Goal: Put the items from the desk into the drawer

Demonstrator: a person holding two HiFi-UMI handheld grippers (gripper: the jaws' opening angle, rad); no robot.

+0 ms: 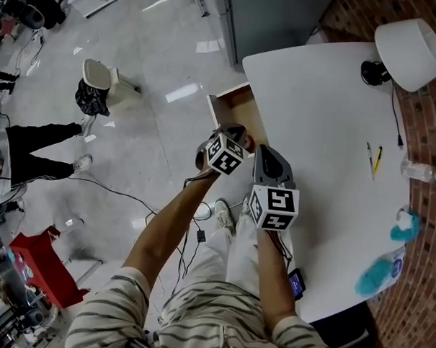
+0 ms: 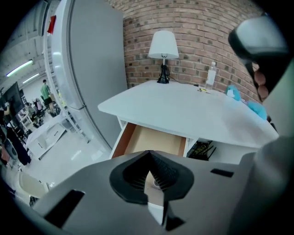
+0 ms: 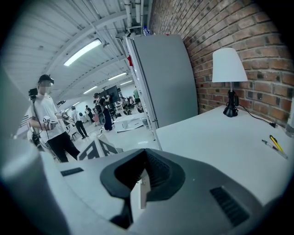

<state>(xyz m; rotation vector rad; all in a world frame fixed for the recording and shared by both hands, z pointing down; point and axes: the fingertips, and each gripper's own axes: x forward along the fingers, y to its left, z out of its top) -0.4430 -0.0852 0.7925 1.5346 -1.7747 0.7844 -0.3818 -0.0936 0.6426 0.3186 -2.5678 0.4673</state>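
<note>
The white desk (image 1: pixel 328 138) has its wooden drawer (image 1: pixel 237 109) pulled open at the left edge; the part I see inside (image 2: pixel 154 140) looks bare. Two pens (image 1: pixel 374 158), a clear water bottle (image 1: pixel 420 171) and teal items (image 1: pixel 407 225) lie along the brick-wall side. My left gripper (image 1: pixel 236 131) hangs over the drawer's front with its jaws shut and nothing between them (image 2: pixel 149 153). My right gripper (image 1: pixel 262 150) sits beside it over the desk's near edge, jaws also shut and empty (image 3: pixel 146 153).
A white lamp (image 1: pixel 411 45) stands in the desk's far corner with its cord running along the wall. A grey cabinet (image 1: pixel 275 21) stands behind the desk. Black items (image 2: pixel 202 149) fill a slot right of the drawer. People (image 3: pixel 48 119), a red box (image 1: pixel 37 263) and floor cables lie left.
</note>
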